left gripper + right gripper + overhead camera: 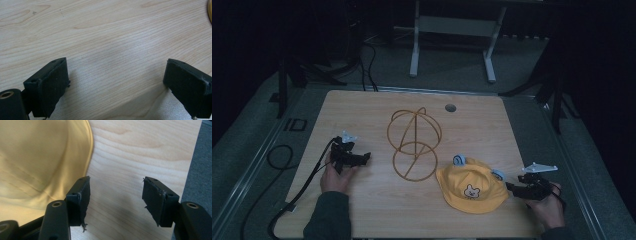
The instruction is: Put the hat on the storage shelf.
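While on the table (362,210): yellow hat (471,187) beside wire frame (413,144); left hand-held gripper (116,80) jaws apart; right hand-held gripper (115,195) likewise.

Dim high view, dark surroundings, brighter soft close-ups

Your left gripper (364,157) and right gripper (510,187) are black, each topped by a pale grey three-cornered plate (539,167). A black cable (287,162) trails from the left one. Your sleeve (328,216) is dark green. Brass-coloured screw holes (57,204) mark the jaw arms.
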Motion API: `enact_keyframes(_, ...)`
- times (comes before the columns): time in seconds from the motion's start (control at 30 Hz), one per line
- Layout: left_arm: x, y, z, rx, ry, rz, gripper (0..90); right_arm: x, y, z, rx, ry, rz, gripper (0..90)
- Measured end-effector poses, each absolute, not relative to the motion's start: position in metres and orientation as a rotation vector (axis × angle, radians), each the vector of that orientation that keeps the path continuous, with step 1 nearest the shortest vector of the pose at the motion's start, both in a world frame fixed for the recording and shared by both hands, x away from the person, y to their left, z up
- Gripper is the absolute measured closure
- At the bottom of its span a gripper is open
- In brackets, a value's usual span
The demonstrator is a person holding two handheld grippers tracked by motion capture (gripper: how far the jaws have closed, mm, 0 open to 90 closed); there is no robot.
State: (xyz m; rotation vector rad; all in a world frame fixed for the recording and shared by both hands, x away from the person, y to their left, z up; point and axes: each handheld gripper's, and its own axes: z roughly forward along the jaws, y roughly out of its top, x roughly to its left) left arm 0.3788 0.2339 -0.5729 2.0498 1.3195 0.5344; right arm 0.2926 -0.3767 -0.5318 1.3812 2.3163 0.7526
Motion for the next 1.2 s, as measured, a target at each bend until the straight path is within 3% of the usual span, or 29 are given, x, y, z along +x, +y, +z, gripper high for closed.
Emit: enact_keyframes(1.2, 0.379, 0.234, -0.573, 2.05, 1.319, 0.534, 6.1, 0.306, -0.358, -0.454, 1.13, 2.455, 0.69, 43.7)
